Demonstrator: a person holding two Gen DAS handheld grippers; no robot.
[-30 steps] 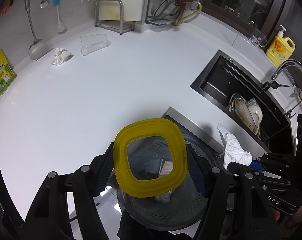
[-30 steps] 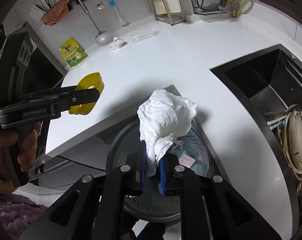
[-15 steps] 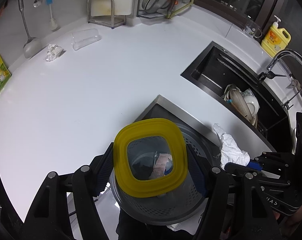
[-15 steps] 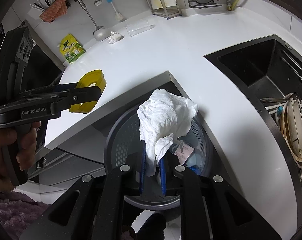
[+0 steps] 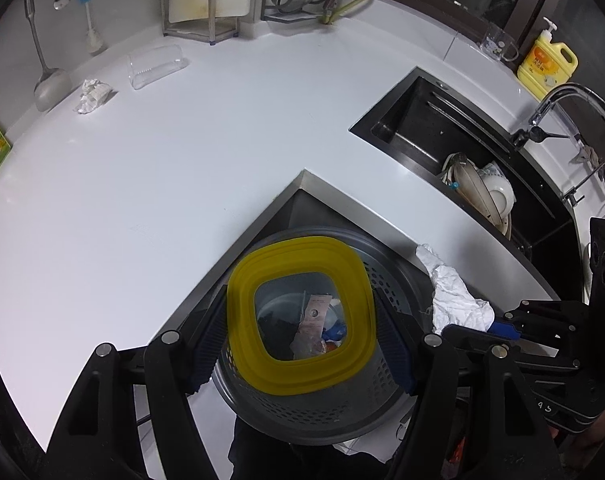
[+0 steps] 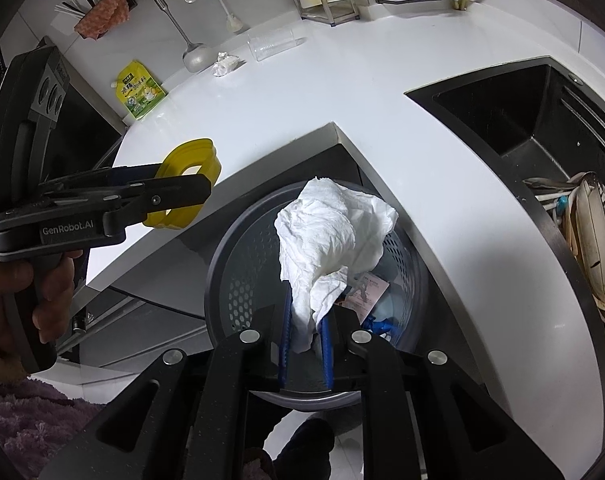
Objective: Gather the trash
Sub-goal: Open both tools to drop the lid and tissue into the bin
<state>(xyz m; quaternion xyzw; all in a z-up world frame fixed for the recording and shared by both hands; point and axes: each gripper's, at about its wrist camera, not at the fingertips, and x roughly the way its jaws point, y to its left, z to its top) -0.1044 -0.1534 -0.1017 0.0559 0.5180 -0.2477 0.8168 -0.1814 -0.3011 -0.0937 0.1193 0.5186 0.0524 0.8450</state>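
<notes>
Both claws have drifted further over the grey perforated bin [image 5: 314,404], whose mouth now shows more fully below them. Left claw [image 5: 302,320] grips a yellow square ring [image 5: 238,320] across its sides; right claw [image 6: 306,332] pinches crumpled white paper [image 6: 326,232] above the bin. Another paper wad [image 5: 92,94] lies far back on the white bench [image 5: 182,160].

Yellow ring lid [image 5: 302,320] clamped flat between left jaws; crumpled white tissue [image 6: 330,240] pinched between right jaws, both over grey perforated bin [image 6: 238,280].
</notes>
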